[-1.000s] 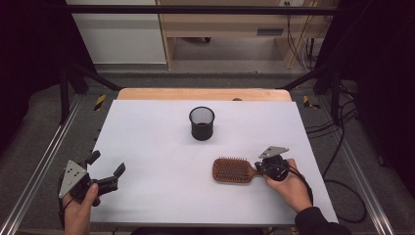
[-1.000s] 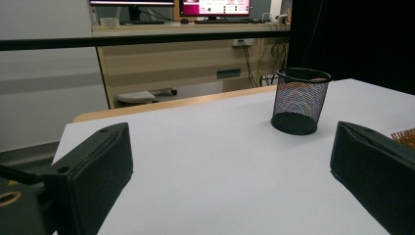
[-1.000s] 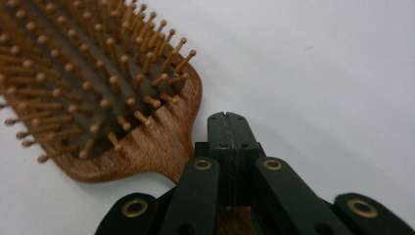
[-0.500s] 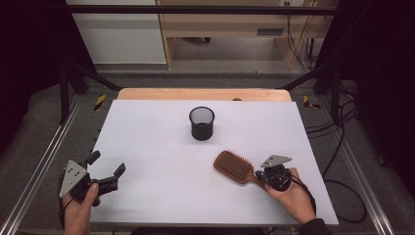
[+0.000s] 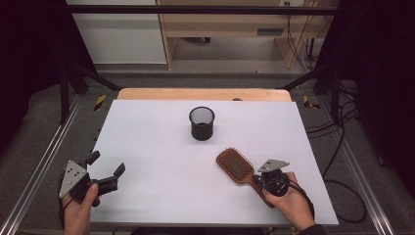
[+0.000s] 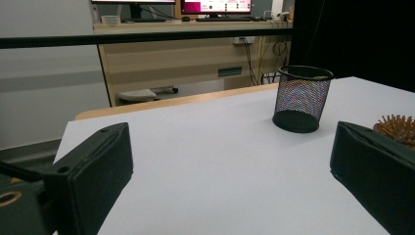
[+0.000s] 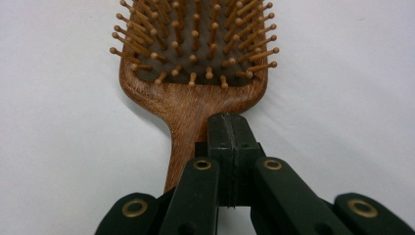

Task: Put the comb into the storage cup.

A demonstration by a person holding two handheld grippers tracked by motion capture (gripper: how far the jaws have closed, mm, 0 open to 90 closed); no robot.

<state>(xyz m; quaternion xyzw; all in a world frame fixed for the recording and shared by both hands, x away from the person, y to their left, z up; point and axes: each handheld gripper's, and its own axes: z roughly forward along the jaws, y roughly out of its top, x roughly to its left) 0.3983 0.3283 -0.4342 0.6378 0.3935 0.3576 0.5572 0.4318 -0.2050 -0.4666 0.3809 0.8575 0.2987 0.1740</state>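
A wooden hairbrush (image 5: 235, 164) lies bristles up on the white table (image 5: 156, 142), its handle pointing toward the near right. My right gripper (image 5: 258, 180) sits over that handle. In the right gripper view (image 7: 229, 123) the jaws are pressed together with nothing between the pads, resting on top of the handle where it meets the brush head (image 7: 191, 58). My left gripper (image 5: 106, 163) is held at the table's near left corner, open and empty. In the left gripper view (image 6: 230, 161) its jaws stand wide apart, and the brush's bristles (image 6: 399, 126) peek over the right jaw.
A black mesh cup (image 5: 201, 123) stands upright at the middle of the table toward the back, also seen ahead in the left gripper view (image 6: 302, 98). A wooden strip edges the table's far side (image 5: 195, 94). Metal rails run along both sides.
The hairbrush has swung from lying crosswise to a diagonal, its head now pointing toward the cup. My right gripper moved nearer and slightly right with the handle. The left gripper stayed still.
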